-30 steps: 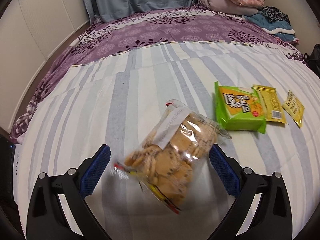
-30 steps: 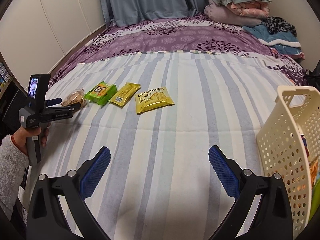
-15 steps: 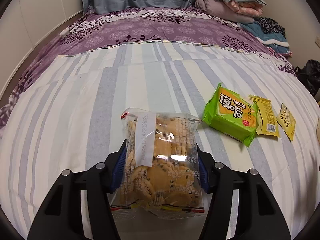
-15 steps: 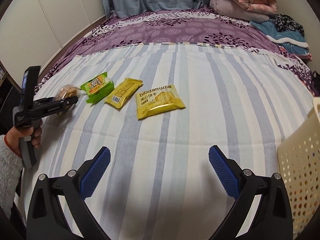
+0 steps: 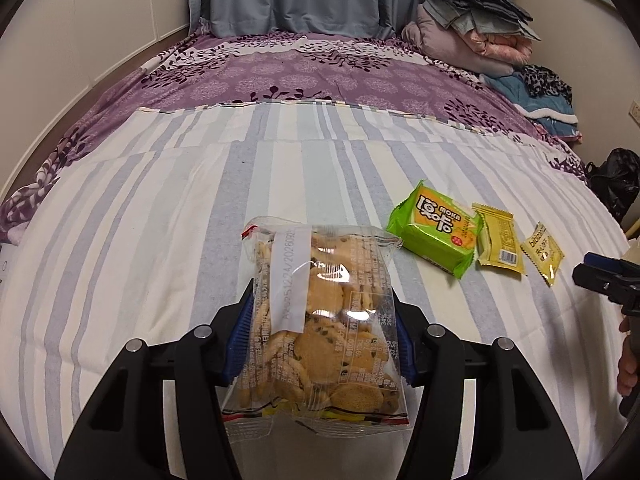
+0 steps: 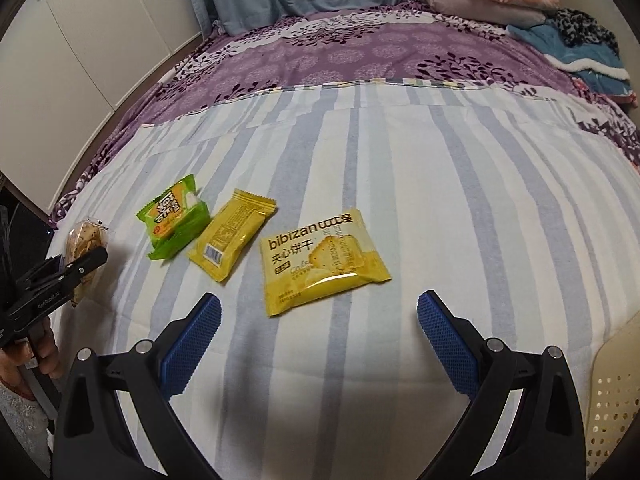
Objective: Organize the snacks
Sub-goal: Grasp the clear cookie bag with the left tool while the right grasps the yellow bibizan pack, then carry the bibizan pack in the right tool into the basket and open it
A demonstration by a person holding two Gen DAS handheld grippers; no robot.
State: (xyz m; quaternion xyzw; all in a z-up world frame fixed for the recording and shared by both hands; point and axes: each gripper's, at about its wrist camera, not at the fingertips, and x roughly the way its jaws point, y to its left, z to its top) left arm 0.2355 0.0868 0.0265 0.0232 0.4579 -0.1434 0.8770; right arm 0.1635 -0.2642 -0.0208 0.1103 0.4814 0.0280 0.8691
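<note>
A clear bag of round cookies (image 5: 320, 320) is squeezed between the blue pads of my left gripper (image 5: 322, 334), which is shut on it and holds it just above the striped sheet. The same cookie bag (image 6: 84, 248) shows at the left of the right wrist view, in the left gripper (image 6: 86, 264). On the sheet lie a green snack pack (image 6: 174, 216), a narrow yellow packet (image 6: 232, 240) and a wide yellow biscuit pack (image 6: 320, 254). My right gripper (image 6: 318, 326) stands open just short of the wide yellow pack, nothing between its fingers.
A cream perforated basket (image 6: 616, 392) stands at the right edge. The striped sheet (image 6: 460, 184) lies over a purple flowered bedspread (image 6: 360, 56). Folded blankets (image 5: 476, 36) are piled at the far right, by the curtain. White cupboards (image 6: 80, 44) line the left.
My left gripper closed on the cookie bag and lifted it slightly off the sheet. My right gripper moved away from the basket toward the yellow packs, staying open.
</note>
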